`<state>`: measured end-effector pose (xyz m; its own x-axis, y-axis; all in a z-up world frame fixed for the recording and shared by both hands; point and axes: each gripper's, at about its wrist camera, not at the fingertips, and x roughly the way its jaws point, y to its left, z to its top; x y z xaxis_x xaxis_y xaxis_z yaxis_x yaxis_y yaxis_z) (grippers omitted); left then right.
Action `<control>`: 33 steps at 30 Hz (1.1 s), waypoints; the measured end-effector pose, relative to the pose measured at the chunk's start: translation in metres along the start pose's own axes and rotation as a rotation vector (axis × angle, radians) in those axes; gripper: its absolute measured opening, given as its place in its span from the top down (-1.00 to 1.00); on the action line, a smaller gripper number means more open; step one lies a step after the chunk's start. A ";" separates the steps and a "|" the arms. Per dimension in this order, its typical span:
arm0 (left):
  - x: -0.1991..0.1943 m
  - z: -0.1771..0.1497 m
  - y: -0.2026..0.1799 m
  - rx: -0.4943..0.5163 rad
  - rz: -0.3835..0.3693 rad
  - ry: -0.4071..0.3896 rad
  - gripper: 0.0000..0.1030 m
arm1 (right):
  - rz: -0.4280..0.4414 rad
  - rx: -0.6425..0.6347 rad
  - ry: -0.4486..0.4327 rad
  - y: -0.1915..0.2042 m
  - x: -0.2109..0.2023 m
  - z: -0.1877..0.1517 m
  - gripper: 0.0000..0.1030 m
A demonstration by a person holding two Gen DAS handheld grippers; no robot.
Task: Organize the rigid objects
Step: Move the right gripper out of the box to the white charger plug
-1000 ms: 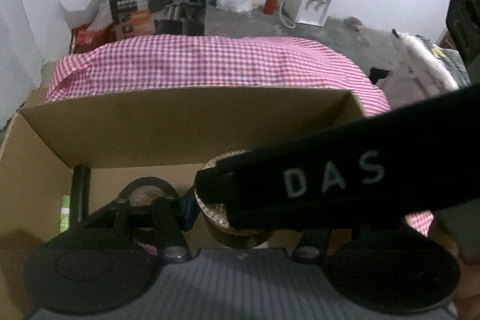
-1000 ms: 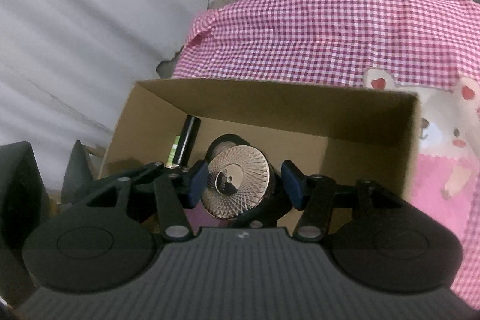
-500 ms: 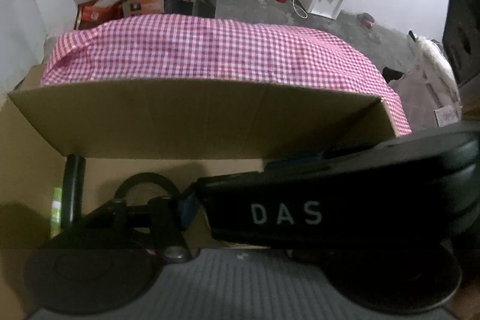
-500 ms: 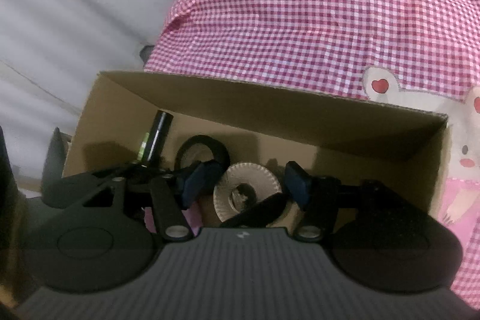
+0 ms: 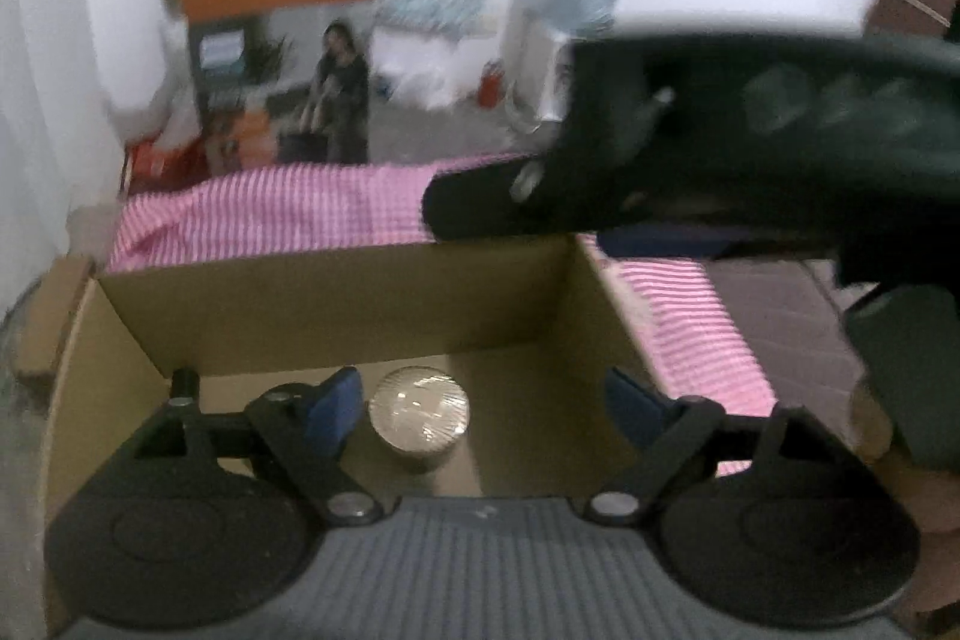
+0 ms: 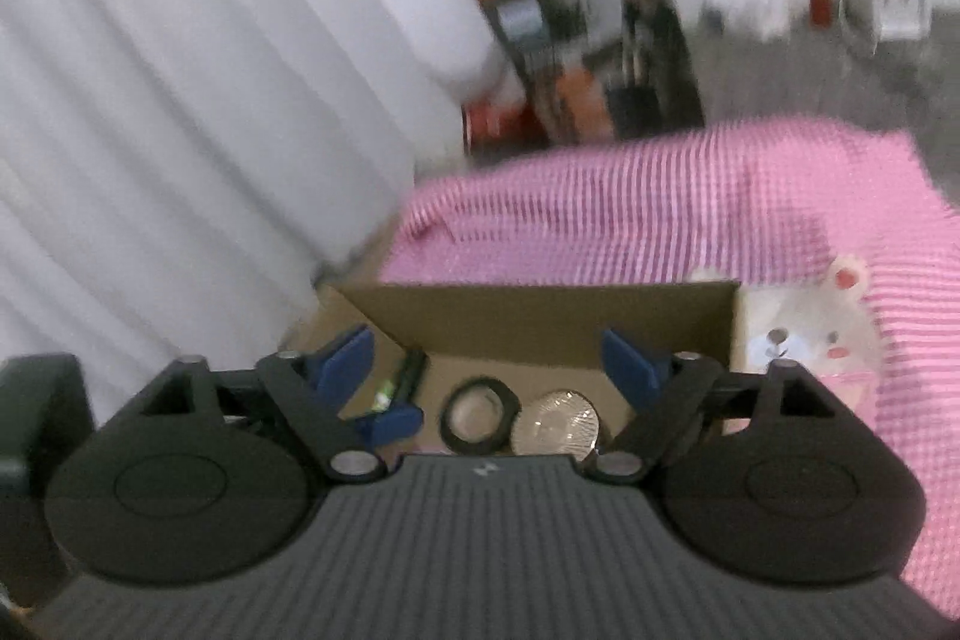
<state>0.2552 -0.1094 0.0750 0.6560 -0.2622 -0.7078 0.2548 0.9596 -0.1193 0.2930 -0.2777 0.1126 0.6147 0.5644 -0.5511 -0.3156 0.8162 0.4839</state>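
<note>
Both grippers' jaws just opened, lifted; jar (image 5: 418, 409) in box (image 5: 336, 316).

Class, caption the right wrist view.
Open right gripper above a box holding a tin, tape roll and marker.

Right gripper (image 6: 486, 358) above near edge of open cardboard box (image 6: 540, 322); jaws spread wide, just been opening, nothing between blue pads (image 6: 345, 361). In box: black tape ring (image 6: 479, 415) flat on floor, round ribbed metallic lid (image 6: 555, 427) just right of it, touching or nearly so. Dark slim cylinder with green label (image 6: 405, 382) near left wall, tilted. Second blue pad-like piece (image 6: 390, 424) below it, blurred. Box on pink checked cloth (image 6: 600, 220); cartoon bear print (image 6: 804, 334) right of box. White curtain (image 6: 180, 100) left.
</note>
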 end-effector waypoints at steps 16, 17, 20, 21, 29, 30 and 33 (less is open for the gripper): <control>-0.100 -0.135 -0.030 0.091 -0.210 -0.033 -1.00 | -0.317 -0.075 -0.337 0.018 -0.189 -0.163 -0.98; -0.100 -0.146 -0.029 0.104 -0.212 -0.017 -1.00 | -0.360 -0.097 -0.309 0.020 -0.185 -0.173 -0.98; -0.102 -0.172 -0.019 0.101 -0.197 0.019 -1.00 | -0.451 -0.162 -0.222 0.024 -0.171 -0.196 -0.98; -0.104 -0.180 -0.017 0.091 -0.186 0.026 -1.00 | -0.464 -0.179 -0.202 0.025 -0.167 -0.202 -0.98; -0.104 -0.205 0.022 0.012 -0.174 0.063 -1.00 | -0.622 -0.314 -0.162 0.048 -0.134 -0.225 -0.98; -0.105 -0.207 0.027 0.004 -0.185 0.066 -1.00 | -0.668 -0.366 -0.164 0.054 -0.128 -0.228 -0.98; -0.107 -0.212 0.036 -0.020 -0.207 0.059 -1.00 | -0.753 -0.516 -0.159 0.072 -0.115 -0.233 -0.98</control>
<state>0.0436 -0.0248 -0.0018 0.5486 -0.4479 -0.7060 0.3650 0.8880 -0.2798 0.0312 -0.2551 0.0520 0.8682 -0.1301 -0.4788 -0.0516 0.9361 -0.3479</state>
